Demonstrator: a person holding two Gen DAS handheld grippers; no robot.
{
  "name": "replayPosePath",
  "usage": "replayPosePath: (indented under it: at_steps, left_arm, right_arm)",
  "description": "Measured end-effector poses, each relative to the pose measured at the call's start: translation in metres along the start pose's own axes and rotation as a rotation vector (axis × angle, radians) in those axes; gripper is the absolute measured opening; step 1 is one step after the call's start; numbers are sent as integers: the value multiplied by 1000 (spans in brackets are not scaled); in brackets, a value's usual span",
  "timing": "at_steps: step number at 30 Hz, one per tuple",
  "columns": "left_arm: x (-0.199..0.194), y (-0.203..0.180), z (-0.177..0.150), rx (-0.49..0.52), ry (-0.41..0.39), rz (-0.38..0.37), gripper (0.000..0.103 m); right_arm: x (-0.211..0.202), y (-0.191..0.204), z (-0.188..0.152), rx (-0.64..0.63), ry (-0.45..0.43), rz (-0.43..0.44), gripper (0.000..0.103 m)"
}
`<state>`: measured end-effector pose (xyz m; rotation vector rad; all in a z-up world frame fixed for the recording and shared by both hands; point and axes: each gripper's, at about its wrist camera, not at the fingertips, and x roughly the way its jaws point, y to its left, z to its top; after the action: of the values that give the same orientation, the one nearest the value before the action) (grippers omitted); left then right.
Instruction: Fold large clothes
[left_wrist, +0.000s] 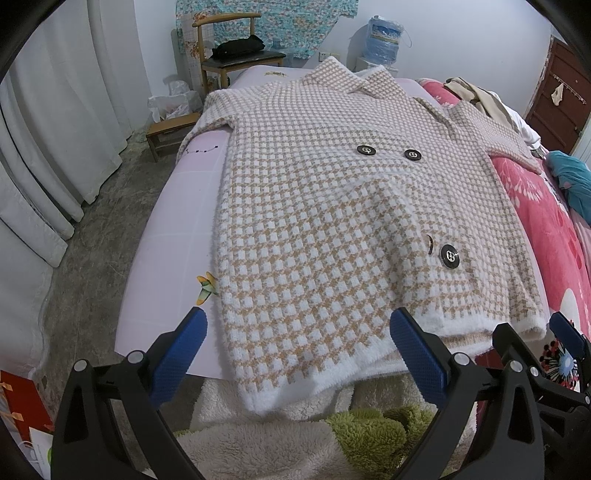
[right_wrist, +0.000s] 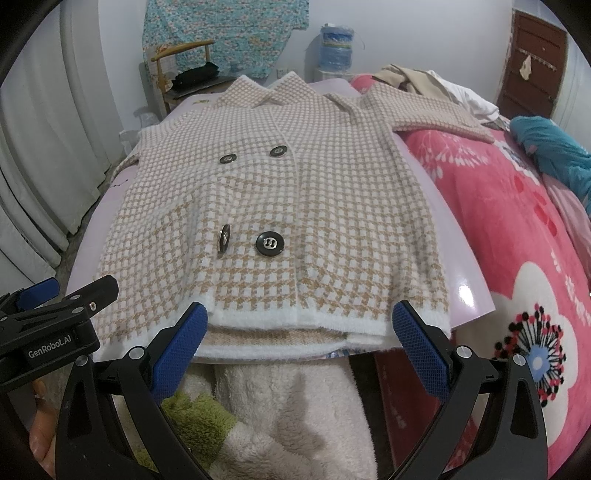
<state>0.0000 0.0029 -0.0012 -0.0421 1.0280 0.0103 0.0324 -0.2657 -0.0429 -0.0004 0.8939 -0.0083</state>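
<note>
While both tools gape, left tool (left_wrist: 298, 360), right tool (right_wrist: 300, 356), checked coat (left_wrist: 332, 206) hem between fingers.

A fluffy tan-and-white houndstooth coat (left_wrist: 332, 221) with black buttons lies flat on a pale lilac board (left_wrist: 162, 236) on the bed. The left gripper (left_wrist: 299, 354), jaws wide apart, hovers at its white hem.
</note>
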Motion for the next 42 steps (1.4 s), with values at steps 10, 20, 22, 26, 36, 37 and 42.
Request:
replayPosePath:
  at_steps: [10,20,22,26,36,37,42]
  left_arm:
    - [0,0,0,-1,-1,0,97]
    - [0,1,0,-1,0,-1,97]
    - [0,2,0,-2,1,-1,97]
    - [0,2,-1,-3,1,-1,97]
    - [5,5,-1,-5,6,-3,97]
    - [5,5,-1,-5,6,-2,97]
    - [9,8,2,-9,8,6,97]
  right_arm:
    - [-1,0,0,-1,1,0,96]
    - [-1,0,2,-4,0,-2,96]
    - [-1,0,3,-4,0,-3,96]
    - [-1,-1,4,-4,1,-3,96]
    - [1,-1,5,-7,3,-8,96]
    - [1,-1,6,-8,2,-9,96]
    - [5,2,8,-14,-2,-4,96]
